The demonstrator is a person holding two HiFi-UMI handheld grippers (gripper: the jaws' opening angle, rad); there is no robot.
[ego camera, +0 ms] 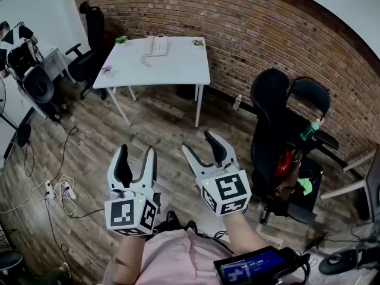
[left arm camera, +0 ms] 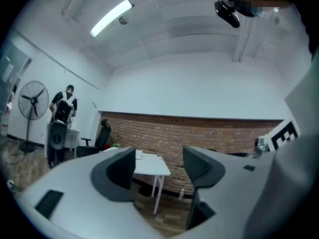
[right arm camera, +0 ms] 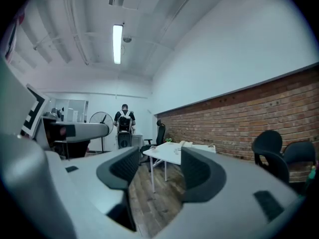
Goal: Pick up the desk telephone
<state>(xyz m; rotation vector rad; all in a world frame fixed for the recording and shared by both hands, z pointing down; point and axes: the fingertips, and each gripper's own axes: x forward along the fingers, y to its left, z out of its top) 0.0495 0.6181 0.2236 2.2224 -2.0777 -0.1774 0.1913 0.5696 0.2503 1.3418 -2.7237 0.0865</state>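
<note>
Far ahead of both tools, across a stretch of wooden floor [ego camera: 160,117], the desk telephone [ego camera: 158,45] sits on a white table [ego camera: 178,67] against the brick wall [ego camera: 255,34]. It lies toward the table's far edge and well apart from either tool.

The left tool [ego camera: 136,159] and the right tool [ego camera: 199,145] are held side by side, low and close to the person's body. Each has its jaws spread with nothing between them but distant room. In both gripper views the table shows through the gap between the jaws, so both tools point roughly at it.

The telephone appears slightly left of the midline between the tools, which makes the left tool marginally the nearer, though the difference is small at this range. Its long axis seems to run away from the tools, front to back; the handset is too small to make out. The task looks unstarted: the person must first approach the table. A black office chair [ego camera: 279,117] stands off to the right tool's side, clear of the straight path.
</note>
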